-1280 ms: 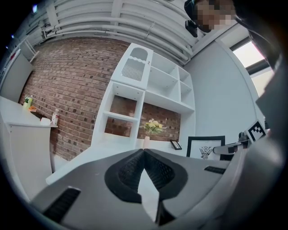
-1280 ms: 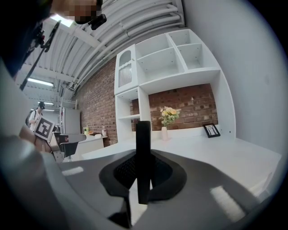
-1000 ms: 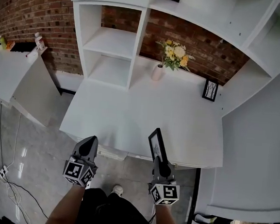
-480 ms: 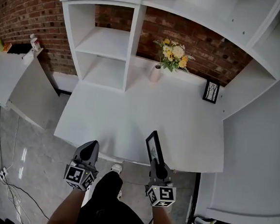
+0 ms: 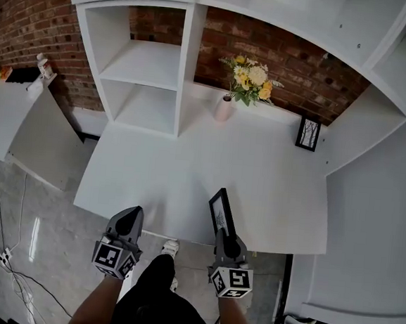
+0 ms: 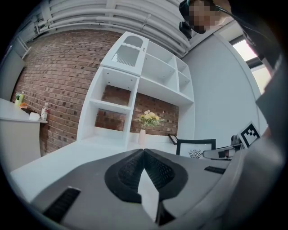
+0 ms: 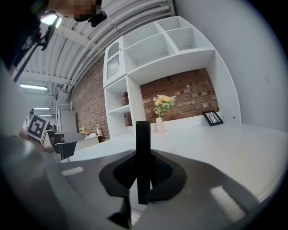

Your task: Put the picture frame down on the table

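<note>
Now, compared with a second ago, both tongs have come forward and a little lower. The picture frame [image 5: 219, 210], on edge and clamped in the right gripper [image 5: 223, 235], is over the near edge of the white table [image 5: 189, 163]; contact unclear. The left gripper [image 5: 130, 216] is clenched on nothing, so I judge only lowering and release remain.
</note>
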Demonstrator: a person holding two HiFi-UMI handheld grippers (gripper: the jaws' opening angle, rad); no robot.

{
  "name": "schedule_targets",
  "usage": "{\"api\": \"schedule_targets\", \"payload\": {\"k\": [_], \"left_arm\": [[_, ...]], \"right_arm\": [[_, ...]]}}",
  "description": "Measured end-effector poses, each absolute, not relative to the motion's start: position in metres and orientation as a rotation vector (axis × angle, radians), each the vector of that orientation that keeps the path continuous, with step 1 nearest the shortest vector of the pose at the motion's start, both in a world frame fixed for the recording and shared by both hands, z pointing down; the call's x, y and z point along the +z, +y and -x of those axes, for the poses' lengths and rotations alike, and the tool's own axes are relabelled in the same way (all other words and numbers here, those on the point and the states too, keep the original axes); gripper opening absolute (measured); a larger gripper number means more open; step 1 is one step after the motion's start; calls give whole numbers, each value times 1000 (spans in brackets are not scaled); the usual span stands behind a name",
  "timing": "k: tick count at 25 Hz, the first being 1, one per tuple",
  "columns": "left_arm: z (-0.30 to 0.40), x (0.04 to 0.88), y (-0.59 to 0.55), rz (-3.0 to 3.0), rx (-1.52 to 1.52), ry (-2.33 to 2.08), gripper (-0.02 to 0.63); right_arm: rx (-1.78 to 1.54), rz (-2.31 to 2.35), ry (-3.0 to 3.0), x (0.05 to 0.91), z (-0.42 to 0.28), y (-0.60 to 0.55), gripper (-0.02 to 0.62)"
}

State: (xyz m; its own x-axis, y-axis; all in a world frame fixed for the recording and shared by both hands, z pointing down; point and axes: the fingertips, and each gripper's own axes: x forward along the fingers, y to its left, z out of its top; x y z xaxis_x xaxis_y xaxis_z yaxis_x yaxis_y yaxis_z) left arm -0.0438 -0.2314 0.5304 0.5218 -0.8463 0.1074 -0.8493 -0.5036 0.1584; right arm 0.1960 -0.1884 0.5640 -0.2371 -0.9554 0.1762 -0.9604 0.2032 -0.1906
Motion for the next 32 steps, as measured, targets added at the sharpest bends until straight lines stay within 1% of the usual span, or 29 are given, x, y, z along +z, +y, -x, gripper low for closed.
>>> {"api": "schedule_targets", "payload": {"k": [13,14,16,24,27,32], "left_arm": [[38,537,-243,-2580,41,-1416,-8],[38,537,-244,-2582,39,-1417,-9],[37,537,-246,-2583,37,-1418,-8],[34,538,-248,-2579,50,-1407,-9],[36,538,-249,-2579,43,-1416,-8],[34,537,-248,-2578,55,-1405,-9]], "right_arm": [[474,-1935,-2365,580,-200,-205,37],[465,-1949,-2342,581,-203,-206,47],[436,-1969,-2308,580,-208,-209,97],[412,-1991,-2235,583,-222,-216,100],[431,-1997,-2191,587,-226,-217,123],[470,-2004,-2169,591,-229,-218,136]]}}
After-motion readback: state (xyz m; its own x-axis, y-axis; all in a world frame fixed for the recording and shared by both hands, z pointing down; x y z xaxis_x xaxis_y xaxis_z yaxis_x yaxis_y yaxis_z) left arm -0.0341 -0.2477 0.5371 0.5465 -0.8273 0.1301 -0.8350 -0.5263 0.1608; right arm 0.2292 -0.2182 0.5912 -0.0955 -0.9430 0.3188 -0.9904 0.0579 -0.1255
